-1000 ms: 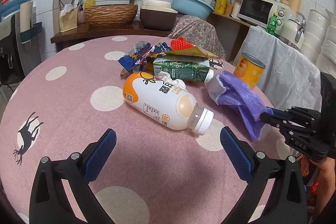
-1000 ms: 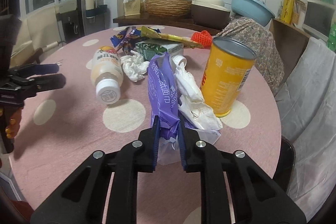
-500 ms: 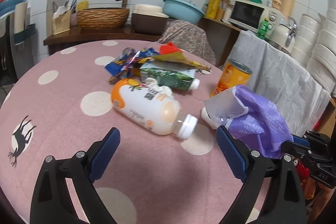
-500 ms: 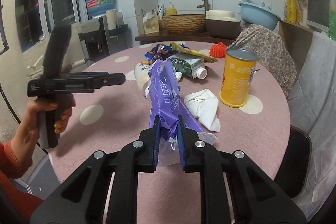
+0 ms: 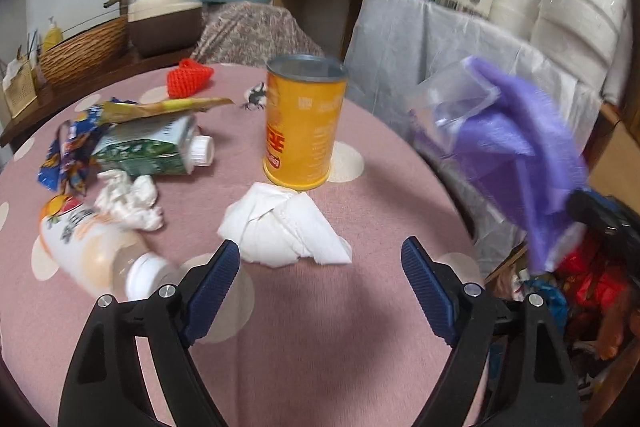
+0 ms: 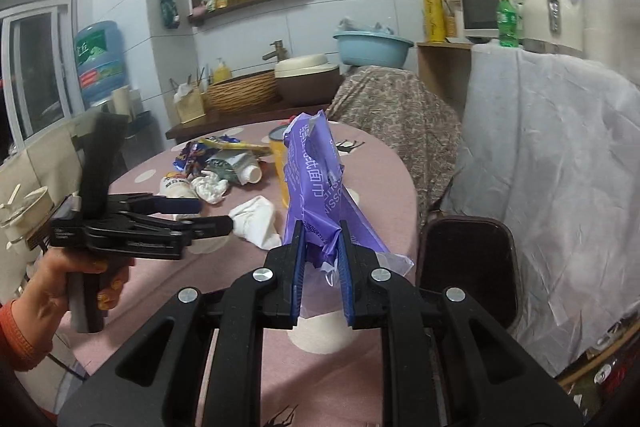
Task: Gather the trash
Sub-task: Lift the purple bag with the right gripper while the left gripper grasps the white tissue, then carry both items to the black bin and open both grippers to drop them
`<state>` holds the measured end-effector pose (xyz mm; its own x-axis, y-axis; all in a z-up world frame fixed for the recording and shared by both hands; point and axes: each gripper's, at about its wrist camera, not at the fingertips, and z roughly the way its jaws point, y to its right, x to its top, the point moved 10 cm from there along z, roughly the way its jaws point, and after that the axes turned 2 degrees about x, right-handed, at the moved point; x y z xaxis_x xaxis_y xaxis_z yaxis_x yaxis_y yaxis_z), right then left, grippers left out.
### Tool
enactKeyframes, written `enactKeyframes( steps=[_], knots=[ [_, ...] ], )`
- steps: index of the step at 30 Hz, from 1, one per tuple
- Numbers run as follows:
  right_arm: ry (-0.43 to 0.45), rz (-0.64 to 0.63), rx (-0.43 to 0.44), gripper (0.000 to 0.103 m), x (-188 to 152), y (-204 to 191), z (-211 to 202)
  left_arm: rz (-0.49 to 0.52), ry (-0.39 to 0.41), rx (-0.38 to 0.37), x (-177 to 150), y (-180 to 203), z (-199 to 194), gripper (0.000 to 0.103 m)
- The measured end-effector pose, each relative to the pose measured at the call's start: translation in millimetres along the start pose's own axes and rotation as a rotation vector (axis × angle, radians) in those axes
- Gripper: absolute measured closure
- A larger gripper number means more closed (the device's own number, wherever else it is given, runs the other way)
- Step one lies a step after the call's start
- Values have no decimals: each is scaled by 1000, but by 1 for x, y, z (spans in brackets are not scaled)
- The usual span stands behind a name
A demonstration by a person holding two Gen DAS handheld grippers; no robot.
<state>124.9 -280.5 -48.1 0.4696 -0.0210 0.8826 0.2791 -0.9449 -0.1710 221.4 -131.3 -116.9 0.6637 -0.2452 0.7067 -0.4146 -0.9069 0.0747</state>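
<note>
While the right claw (image 6: pixel 320 267) pinches the crumpled purple plastic tissue wrapper (image 6: pixel 320 179) by its lower end, we carry it clear of the pink polka-dot cloth surface (image 5: pixel 312 327), off past the rim. We judge this pinch at one end lets the limp wrapper hang free for dropping; red and blue scraps show low beside the rim in the left view, perhaps a bin, though we cannot tell.

Our left claw (image 5: pixel 320 287) holds nothing. Its jaws stand fairly wide and are closing, with only cloth between them, aimed toward the folded white paper napkin (image 5: pixel 284 231), which lies just beyond its tips and just in front of the tall yellow tin can (image 5: pixel 304 123). We take the napkin as the likely next pick.

Counting what remains on the surface, we see:
- one upright yellow can
- one folded napkin
- one crumpled white tissue (image 5: pixel 130 203)
- one white plastic drink bottle (image 5: pixel 96 251) on its side
- one green carton with a white cap (image 5: pixel 152 147), also lying down
- one red mesh sleeve (image 5: pixel 188 79)
- a heap of snack wrappers (image 5: pixel 80 143), too tangled to number
</note>
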Motion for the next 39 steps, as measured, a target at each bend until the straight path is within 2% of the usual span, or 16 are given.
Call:
enactKeyframes(
  steps=[1, 3, 5, 6, 9, 11, 14, 19, 23, 28, 32, 36, 39],
  knots=[
    [0, 12, -1, 87, -2, 5, -2, 5, -21, 13, 0, 0, 10, 22],
    [0, 18, -11, 87, -4, 8, -1, 9, -71, 56, -1, -3, 31, 33],
    [-1, 22, -17, 87, -6, 10, -2, -19, -121, 71, -4, -10, 47, 50],
    [0, 23, -19, 87, -7, 12, -2, -33, -134, 71, -6, -12, 51, 52],
    [0, 29, -44, 87, -13, 24, -3, -24, -134, 108, -7, -16, 56, 63],
    [2, 42, -58, 87, -17, 32, -4, -13, -126, 134, -6, -18, 57, 74],
    [3, 88, -87, 87, -23, 55, -3, -30, -113, 140, -6, -24, 54, 84],
    [-10, 150, -156, 87, -40, 95, 1, -38, -81, 134, -6, -22, 42, 87],
    [-40, 176, -214, 87, -56, 126, 7, -20, -48, 75, 1, -1, 29, 88],
    [-75, 200, -259, 87, -71, 163, 25, 54, 30, -41, 29, 59, 8, 88],
    [-95, 232, -266, 87, -75, 189, 49, 120, 58, -119, 58, 109, 12, 88],
    [-149, 267, -247, 87, -82, 204, 86, 145, 17, -197, 79, 155, 35, 88],
    [-199, 280, -265, 87, -94, 220, 116, 154, -29, -219, 93, 182, 61, 88]
  ],
)
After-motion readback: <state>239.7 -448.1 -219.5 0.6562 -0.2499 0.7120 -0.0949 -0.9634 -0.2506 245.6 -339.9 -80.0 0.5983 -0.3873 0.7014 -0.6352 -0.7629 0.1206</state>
